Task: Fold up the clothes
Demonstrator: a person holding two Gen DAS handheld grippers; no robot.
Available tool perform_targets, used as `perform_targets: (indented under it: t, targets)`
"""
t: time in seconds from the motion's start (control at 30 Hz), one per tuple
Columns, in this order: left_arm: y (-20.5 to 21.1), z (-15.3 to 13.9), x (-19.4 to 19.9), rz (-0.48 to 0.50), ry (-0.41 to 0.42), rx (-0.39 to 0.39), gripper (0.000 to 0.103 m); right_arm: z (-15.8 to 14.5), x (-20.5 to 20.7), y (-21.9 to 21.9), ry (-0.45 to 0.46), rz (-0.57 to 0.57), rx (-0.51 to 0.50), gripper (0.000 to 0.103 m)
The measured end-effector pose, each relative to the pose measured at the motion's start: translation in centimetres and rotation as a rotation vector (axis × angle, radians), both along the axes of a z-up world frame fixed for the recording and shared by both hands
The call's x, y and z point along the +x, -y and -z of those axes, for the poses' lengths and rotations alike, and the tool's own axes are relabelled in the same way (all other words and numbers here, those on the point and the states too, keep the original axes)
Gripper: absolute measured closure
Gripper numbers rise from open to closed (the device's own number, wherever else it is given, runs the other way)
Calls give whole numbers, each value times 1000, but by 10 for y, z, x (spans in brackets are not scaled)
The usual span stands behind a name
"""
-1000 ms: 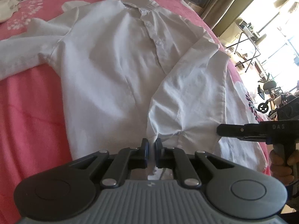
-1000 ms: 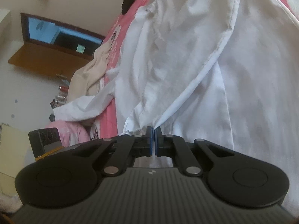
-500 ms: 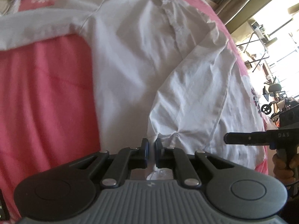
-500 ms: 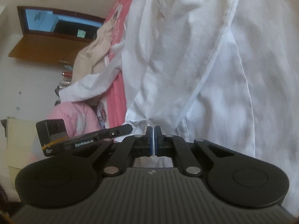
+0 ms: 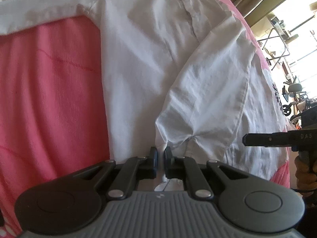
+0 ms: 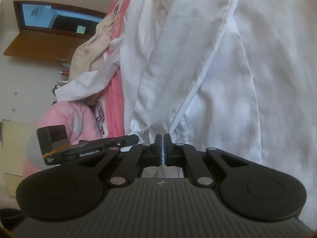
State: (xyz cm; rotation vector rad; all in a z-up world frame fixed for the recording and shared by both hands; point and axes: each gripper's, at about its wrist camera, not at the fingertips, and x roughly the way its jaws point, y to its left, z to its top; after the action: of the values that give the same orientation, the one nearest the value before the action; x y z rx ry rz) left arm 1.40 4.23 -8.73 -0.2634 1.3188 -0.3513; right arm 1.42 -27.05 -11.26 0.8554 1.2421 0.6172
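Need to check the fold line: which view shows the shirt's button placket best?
The left wrist view: the button placket runs down the spread white shirt there. In the right wrist view the shirt fills the frame as bunched folds; no placket is distinguishable.

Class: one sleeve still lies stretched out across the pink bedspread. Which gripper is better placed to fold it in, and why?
Probably the left gripper. The stretched-out sleeve lies on its side of the shirt, over the bedspread. The right gripper sits at the far edge. Both are clamped on the hem, so it must let go first.
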Motion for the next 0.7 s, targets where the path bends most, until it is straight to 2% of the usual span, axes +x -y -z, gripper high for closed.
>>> perform_targets:
  t: [0.13, 0.27, 0.43, 0.6, 0.7]
  targets:
    - [0, 4, 1, 8, -17, -22, 92, 1, 2, -3, -11, -23, -23, 98]
    - [0, 5, 0, 16, -29, -50, 92, 3, 3, -4, -15, -22, -44, 85]
    - [-5, 6, -2, 12, -69, -136, 92, 1, 6, -7, 1, -33, -53, 84]
    - [-3, 20, -2, 26, -119, -125, 92, 0, 8, -2, 9, -32, -71, 84]
    - [1, 18, -4, 55, -116, -117, 92, -4, 10, 2, 31, -39, -100, 84]
